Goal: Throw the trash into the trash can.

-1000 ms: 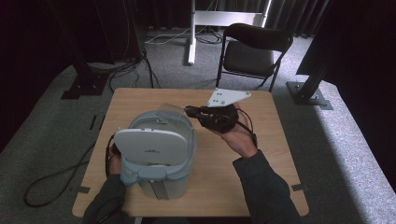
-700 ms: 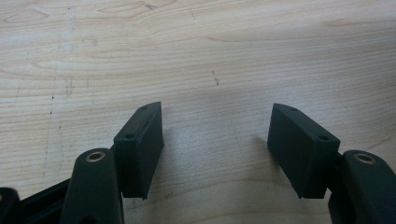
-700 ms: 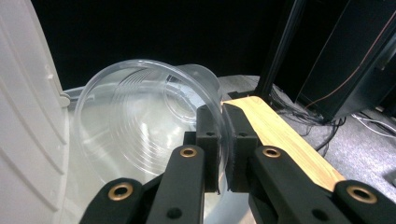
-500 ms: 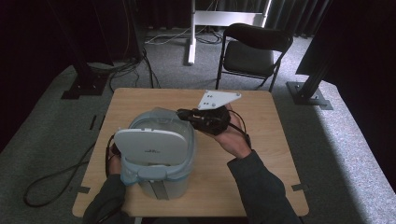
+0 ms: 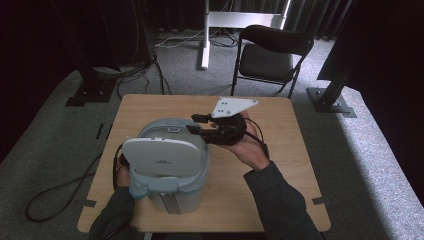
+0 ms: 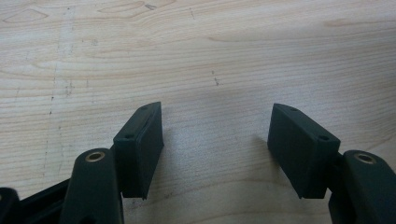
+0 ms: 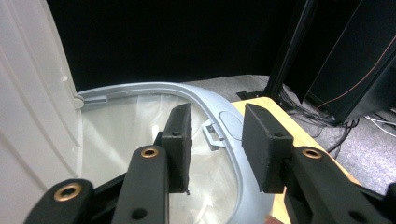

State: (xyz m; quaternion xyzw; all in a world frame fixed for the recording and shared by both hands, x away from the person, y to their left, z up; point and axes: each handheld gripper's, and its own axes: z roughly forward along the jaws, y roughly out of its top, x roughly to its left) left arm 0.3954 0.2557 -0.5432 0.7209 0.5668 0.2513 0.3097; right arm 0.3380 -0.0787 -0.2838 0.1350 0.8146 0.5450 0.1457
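1. On the light wooden table (image 5: 280, 185), toward its left half: a pale grey lidded bin (image 5: 172, 175), upright, with its white lid (image 5: 160, 156) raised and a translucent liner (image 7: 126, 135) inside.
2. At the bin's far right rim: right gripper (image 5: 197, 124), held level in the person's right hand (image 5: 250, 150), grey three-cornered plate on top, pointing left across the opening.
3. Right gripper's jaws, seen along their length in the right gripper view: partly apart, having just been opening, nothing between the pads; grey bin rim (image 7: 201, 100) and its small front latch (image 7: 212, 133) directly beyond them, white lid at the left edge.
4. Behind the bin's left side: left hand (image 5: 122, 175) low on the tabletop, mostly hidden by the bin in the high view.
5. Left gripper (image 6: 215, 140), seen in its own view: jaws wide apart, holding nothing, close over bare wood grain with faint scuffs and their shadow just beneath.
6. Table surface: square with rounded corners, otherwise bare; strips of tape at the near edges.
7. Beyond the table: grey carpet, a black folding chair (image 5: 270, 55), a white stand base (image 5: 235, 20), black cables (image 5: 145, 70) trailing left, dark curtains, black floor plates (image 5: 330, 102) under uprights at either side.
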